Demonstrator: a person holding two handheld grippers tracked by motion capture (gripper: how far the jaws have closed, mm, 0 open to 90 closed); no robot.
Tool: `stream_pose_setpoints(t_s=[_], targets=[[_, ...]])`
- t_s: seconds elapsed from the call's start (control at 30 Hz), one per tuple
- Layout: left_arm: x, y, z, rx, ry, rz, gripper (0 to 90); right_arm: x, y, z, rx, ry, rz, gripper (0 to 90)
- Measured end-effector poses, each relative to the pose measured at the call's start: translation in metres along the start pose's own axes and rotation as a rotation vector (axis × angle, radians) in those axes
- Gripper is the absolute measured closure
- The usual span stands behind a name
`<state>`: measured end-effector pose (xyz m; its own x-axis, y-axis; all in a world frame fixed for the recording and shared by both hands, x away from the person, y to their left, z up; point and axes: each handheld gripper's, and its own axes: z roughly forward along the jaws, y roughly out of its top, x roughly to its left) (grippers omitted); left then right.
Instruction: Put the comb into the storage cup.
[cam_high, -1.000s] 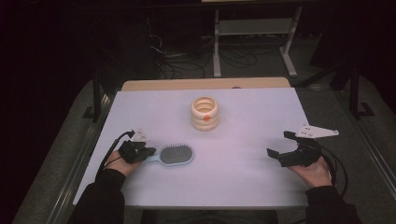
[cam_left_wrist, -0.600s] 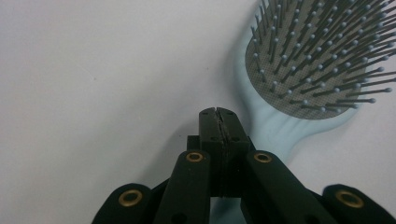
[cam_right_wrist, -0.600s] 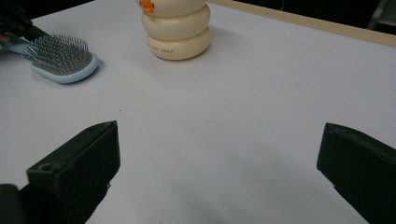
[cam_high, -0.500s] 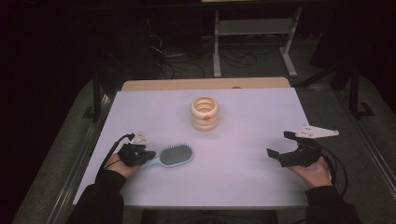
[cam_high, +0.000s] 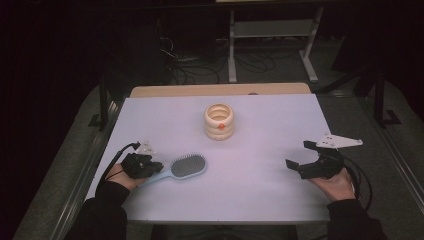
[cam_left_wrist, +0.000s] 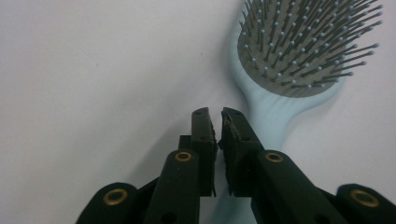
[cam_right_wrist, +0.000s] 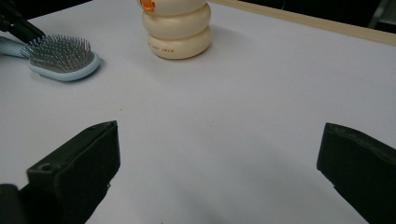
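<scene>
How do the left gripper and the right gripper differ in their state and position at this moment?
The left gripper has its jaws nearly together with a thin gap, just opening; the right gripper has its jaws wide apart. The left gripper sits at the handle of the blue hairbrush, nothing clamped between its pads; the right gripper is over bare table, far from the brush and the cream ringed holder. Both are black and hand-held.

Only text: a small dark printed line on the lowest ring of the cream ringed container (cam_right_wrist: 176, 28), right gripper view. Too small to read surely; possibly ends "IWAN". Nothing else legible anywhere.
</scene>
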<state>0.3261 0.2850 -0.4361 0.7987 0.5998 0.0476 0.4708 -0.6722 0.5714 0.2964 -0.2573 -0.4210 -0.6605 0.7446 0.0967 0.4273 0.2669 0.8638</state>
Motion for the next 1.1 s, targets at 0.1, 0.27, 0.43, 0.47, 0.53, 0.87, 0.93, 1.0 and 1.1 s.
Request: stream_pose_setpoints(t_s=[0.1, 0.27, 0.43, 0.47, 0.53, 0.87, 0.93, 1.0, 1.1], targets=[[-0.001, 0.003, -0.006, -0.003, 0.008, 0.016, 74.5, 0.000, 0.000, 0.000, 0.003, -0.001, 0.000, 0.0], [-0.003, 0.010, -0.015, 0.011, -0.008, 0.053, 63.1, 0.000, 0.000, 0.000, 0.002, 0.002, 0.001, 0.0], [-0.004, 0.017, -0.019, 0.041, -0.035, 0.074, 49.5, 0.000, 0.000, 0.000, 0.002, 0.004, 0.000, 0.0], [-0.003, 0.018, -0.019, 0.048, -0.048, 0.079, 46.7, 0.001, 0.000, 0.000, 0.002, 0.005, 0.000, 0.0], [-0.003, 0.020, -0.018, 0.070, -0.074, 0.073, 42.5, 0.000, 0.000, 0.000, 0.004, 0.006, 0.001, 0.0], [0.001, 0.026, -0.010, 0.139, -0.160, 0.076, 31.9, 0.000, 0.000, 0.001, 0.009, 0.011, 0.002, 0.0], [0.001, 0.026, -0.008, 0.148, -0.172, 0.088, 28.6, 0.000, 0.000, 0.001, 0.009, 0.012, 0.002, 0.0], [0.000, 0.025, -0.007, 0.144, -0.168, 0.098, 25.0, 0.000, 0.000, 0.001, 0.010, 0.014, -0.002, 0.0], [-0.001, 0.025, -0.005, 0.139, -0.172, 0.115, 18.7, 0.000, 0.000, 0.001, 0.010, 0.015, -0.003, 0.0]])
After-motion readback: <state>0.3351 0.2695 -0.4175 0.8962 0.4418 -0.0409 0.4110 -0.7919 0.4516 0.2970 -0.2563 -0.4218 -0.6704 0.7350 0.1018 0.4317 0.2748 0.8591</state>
